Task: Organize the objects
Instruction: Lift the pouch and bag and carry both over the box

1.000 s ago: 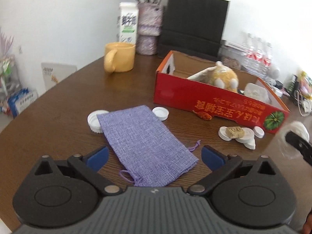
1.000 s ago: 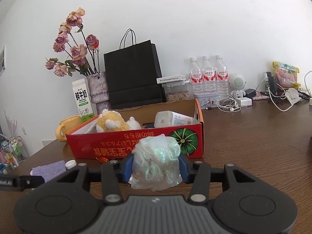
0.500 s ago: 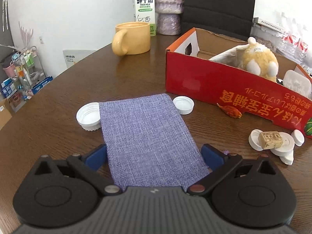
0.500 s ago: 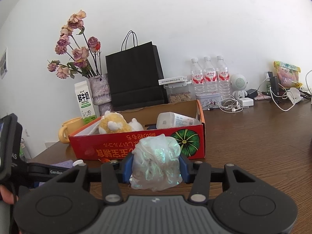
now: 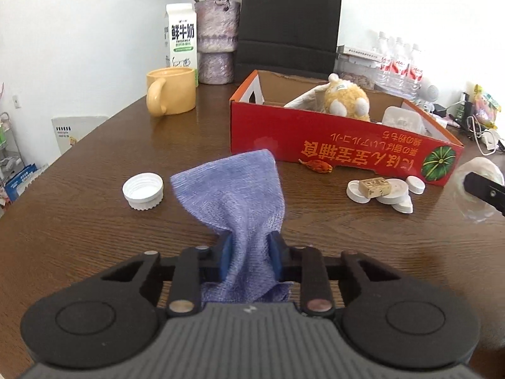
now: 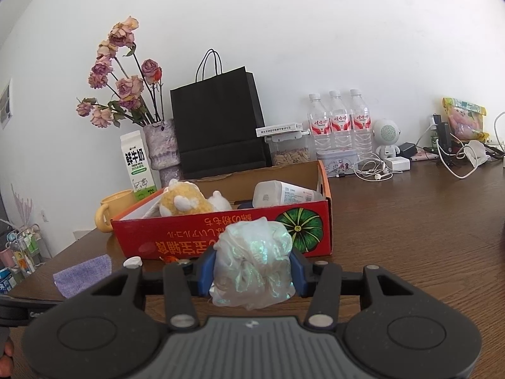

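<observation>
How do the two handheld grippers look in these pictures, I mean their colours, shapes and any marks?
The left gripper and the right gripper look alike: a grey ribbed body with a small white mark at its middle, two round black discs at the sides, black linkage bars with silver pivot pins, and blue pads on the fingers. No cables or sleeves show.

Milk carton (image 5: 181, 36), vase of dried roses (image 6: 159, 145), black paper bag (image 6: 217, 126), three water bottles (image 6: 339, 120).
</observation>
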Demonstrator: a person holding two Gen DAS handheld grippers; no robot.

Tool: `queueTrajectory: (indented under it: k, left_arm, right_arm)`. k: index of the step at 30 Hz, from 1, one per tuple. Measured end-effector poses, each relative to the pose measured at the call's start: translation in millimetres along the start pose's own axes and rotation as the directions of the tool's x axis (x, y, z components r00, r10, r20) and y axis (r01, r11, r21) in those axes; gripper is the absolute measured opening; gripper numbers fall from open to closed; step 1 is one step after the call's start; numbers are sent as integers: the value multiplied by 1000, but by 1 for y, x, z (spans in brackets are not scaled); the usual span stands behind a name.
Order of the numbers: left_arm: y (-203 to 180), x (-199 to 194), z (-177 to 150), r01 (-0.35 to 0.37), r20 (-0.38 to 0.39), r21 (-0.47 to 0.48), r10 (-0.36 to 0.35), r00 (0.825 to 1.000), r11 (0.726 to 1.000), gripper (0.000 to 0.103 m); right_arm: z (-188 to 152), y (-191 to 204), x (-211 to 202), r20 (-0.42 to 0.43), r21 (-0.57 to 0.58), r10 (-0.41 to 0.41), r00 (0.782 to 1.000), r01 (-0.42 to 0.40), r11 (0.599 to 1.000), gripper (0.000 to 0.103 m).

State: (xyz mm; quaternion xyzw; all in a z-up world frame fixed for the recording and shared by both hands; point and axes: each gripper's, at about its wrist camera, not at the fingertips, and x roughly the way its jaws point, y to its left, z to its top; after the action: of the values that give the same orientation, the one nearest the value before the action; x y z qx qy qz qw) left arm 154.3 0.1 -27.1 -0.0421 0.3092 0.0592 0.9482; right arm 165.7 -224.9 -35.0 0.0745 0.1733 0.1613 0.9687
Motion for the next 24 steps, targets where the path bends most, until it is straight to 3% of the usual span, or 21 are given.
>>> queueTrajectory:
  k: [12, 18, 24]
  left_arm:
    - [8, -26, 4, 60, 103, -1, -60, 993, 998, 17]
    - [6, -29, 32, 90, 169, 1, -89, 982, 996, 17]
    - [-6, -23, 68, 126, 230, 7, -124, 965, 992, 17]
  right_arm:
    - [-1, 4, 2, -9, -22, -18, 1000, 18, 1000, 47]
    - [1, 16, 0, 39, -76, -3, 999, 6, 997, 47]
    - [29, 30, 11, 94, -113, 17, 995, -7, 994, 47]
